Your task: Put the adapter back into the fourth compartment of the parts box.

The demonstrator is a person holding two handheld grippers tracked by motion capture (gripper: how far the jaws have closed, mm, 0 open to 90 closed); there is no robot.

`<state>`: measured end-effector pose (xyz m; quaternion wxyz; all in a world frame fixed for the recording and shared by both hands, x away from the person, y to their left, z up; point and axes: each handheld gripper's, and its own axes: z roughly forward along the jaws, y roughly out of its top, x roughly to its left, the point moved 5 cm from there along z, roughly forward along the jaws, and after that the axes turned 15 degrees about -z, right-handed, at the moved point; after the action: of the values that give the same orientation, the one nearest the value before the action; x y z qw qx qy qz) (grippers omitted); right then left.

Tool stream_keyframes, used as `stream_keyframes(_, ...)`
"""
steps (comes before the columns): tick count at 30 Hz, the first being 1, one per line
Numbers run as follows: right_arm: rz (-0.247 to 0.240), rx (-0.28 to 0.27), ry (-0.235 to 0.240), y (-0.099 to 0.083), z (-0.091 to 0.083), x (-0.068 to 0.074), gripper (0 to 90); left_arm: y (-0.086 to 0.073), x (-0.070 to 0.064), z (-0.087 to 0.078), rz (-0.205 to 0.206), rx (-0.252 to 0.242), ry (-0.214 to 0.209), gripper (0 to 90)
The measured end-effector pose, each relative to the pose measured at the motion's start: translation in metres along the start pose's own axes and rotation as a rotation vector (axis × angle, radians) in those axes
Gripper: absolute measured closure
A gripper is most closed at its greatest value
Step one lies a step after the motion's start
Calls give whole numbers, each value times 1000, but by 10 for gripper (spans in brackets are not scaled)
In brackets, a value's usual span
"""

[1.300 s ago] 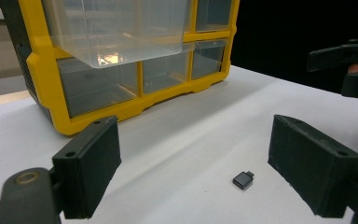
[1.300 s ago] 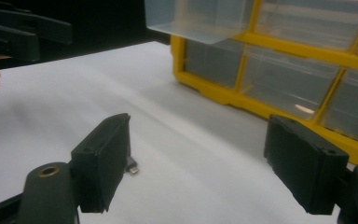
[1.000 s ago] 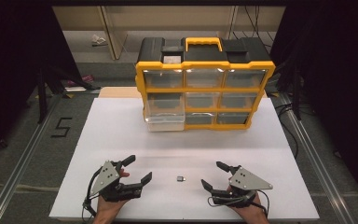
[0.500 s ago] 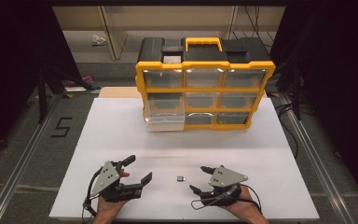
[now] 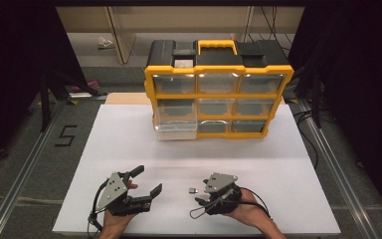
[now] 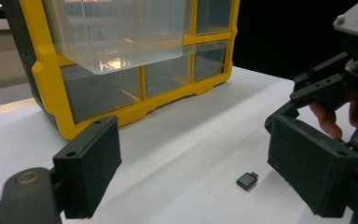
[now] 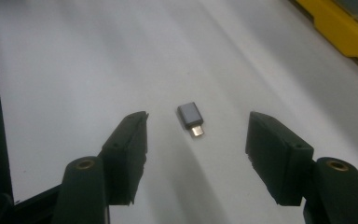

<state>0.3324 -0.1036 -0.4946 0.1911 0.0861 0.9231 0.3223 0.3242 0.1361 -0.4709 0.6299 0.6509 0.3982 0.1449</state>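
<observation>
Small grey USB adapter (image 5: 192, 190) lies flat on the white counter (image 5: 129, 139), near front edge, roughly mid-width, metal plug end facing the person's side in the right gripper view (image 7: 190, 119). R gripper (image 5: 200, 206) sits just right of it in the high view, fingers (image 7: 127, 149) spread wide apart, nothing held; adapter lies between and slightly ahead of the two pads, not touching either. The hand behind R gripper rests low on the counter, cable looping out by the wrist. L gripper (image 5: 148, 180) is well left of the adapter, fingers also apart w/ nothing between them, grey three-cornered plate on top tilted up. In the left gripper view the adapter (image 6: 247, 180) shows on the counter beyond the L pads (image 6: 89, 163), closer to the right-hand pad, w/ the R gripper (image 6: 303, 102) behind it at upper right. Yellow-framed parts organizer (image 5: 219, 89) stands upright toward the back of the counter, black top w/ yellow handle, 3x3 grid of clear drawers. Middle-row left drawer (image 5: 176, 122) is pulled out toward the person, overhanging the drawer below; looks empty, though can't tell for sure thru the clear plastic. Other drawers pushed in. Adapter is well apart from the organizer. Number 5 marked on the floor (image 5: 65, 135) left of the counter.
</observation>
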Motion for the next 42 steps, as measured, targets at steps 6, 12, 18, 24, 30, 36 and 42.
stream_keyframes(6,-18,38,32,5,10,-4,412,0,-1,0,11,-5,-1,165)
stream_keyframes(12,-33,65,52,9,17,-6,434,1,-1,-1,10,-12,0,166)
stream_keyframes(18,-32,103,71,9,25,-8,456,1,-1,-1,14,-14,0,167)
stream_keyframes(24,-40,122,102,8,32,-11,509,1,-1,-1,12,-16,-3,171)
stream_keyframes(30,-45,137,123,9,38,-11,541,1,-2,-1,15,-15,-7,172)
stream_keyframes(36,-61,165,136,15,46,-13,590,1,-2,-1,12,-16,-12,186)
stream_keyframes(42,-77,197,157,17,51,-11,637,0,-2,-1,19,-12,-11,193)
